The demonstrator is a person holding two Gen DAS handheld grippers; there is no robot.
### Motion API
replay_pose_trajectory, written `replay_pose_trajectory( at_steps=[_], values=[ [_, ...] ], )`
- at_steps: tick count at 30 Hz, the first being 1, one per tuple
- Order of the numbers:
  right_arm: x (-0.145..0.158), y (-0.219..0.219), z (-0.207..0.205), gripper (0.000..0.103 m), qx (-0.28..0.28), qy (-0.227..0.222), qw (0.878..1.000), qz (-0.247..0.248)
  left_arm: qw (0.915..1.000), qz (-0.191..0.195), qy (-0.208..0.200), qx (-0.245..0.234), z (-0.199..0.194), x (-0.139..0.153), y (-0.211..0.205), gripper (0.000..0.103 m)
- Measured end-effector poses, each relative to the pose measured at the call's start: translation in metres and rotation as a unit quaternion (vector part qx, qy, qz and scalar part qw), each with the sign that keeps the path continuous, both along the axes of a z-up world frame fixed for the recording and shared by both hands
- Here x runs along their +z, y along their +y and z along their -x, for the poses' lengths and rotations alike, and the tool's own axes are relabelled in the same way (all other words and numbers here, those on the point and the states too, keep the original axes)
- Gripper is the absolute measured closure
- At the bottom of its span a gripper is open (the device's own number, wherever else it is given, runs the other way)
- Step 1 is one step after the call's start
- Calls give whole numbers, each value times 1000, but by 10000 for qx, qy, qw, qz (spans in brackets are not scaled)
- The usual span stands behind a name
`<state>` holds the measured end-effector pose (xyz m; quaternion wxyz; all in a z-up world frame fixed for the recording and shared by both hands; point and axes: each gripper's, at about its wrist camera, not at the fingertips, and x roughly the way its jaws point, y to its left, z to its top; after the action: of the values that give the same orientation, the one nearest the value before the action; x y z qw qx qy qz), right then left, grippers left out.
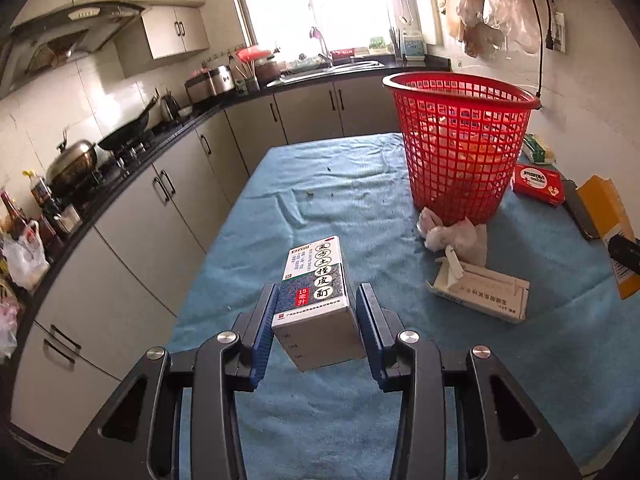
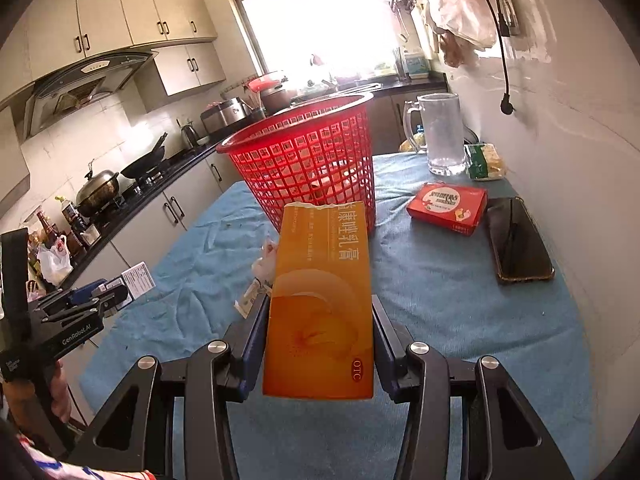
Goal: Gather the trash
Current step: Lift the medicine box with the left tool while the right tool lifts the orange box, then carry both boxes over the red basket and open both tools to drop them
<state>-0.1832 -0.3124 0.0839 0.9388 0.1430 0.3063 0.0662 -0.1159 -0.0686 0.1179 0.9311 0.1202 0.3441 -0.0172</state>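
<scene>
Already both hands grip trash: left fingers [image 1: 316,320] pinch a white box [image 1: 316,296], right fingers [image 2: 320,344] an orange box [image 2: 322,300]; the basket [image 2: 304,160] stands ahead, nearer the right.

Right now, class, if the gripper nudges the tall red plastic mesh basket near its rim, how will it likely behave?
The red plastic mesh basket probably feels light: its walls are open lattice with little visible inside. It may tip rather than slide, since it stands tall, narrows toward its base and sits on a wrinkled blue cloth. The thin mesh would likely flex slightly.
</scene>
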Motion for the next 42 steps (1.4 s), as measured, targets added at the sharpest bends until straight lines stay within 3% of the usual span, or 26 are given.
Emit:
replay_pose_trajectory(
  at_steps=[6,11,20,24,30,38,40,42],
  values=[
    [11,-3,-3,52,51,-106,9999,46,9995,183,15,-245,-6,19,0,65],
    [27,-10,-9,52,169,-298,9992,-217,9945,748,51,-732,-13,57,1,65],
    [68,-21,-47,52,254,-744,9957,-482,9855,890,-817,-1188,-56,161,-28,64],
    [94,-28,-85,52,244,-917,9937,-590,9830,946,-994,-1222,-95,184,-52,64],
    [112,-32,-156,52,199,-787,9955,-494,9833,1228,-496,-1245,-166,167,-93,64],
    [92,-28,-201,52,156,-427,9988,-195,9774,1670,109,-1295,-220,125,-113,64],
    [88,-27,-206,51,149,-382,9991,-105,9764,1712,138,-1313,-222,123,-111,60],
    [86,-25,-208,50,136,-377,9992,-17,9752,1746,67,-1355,-218,124,-107,44]
  ],
)
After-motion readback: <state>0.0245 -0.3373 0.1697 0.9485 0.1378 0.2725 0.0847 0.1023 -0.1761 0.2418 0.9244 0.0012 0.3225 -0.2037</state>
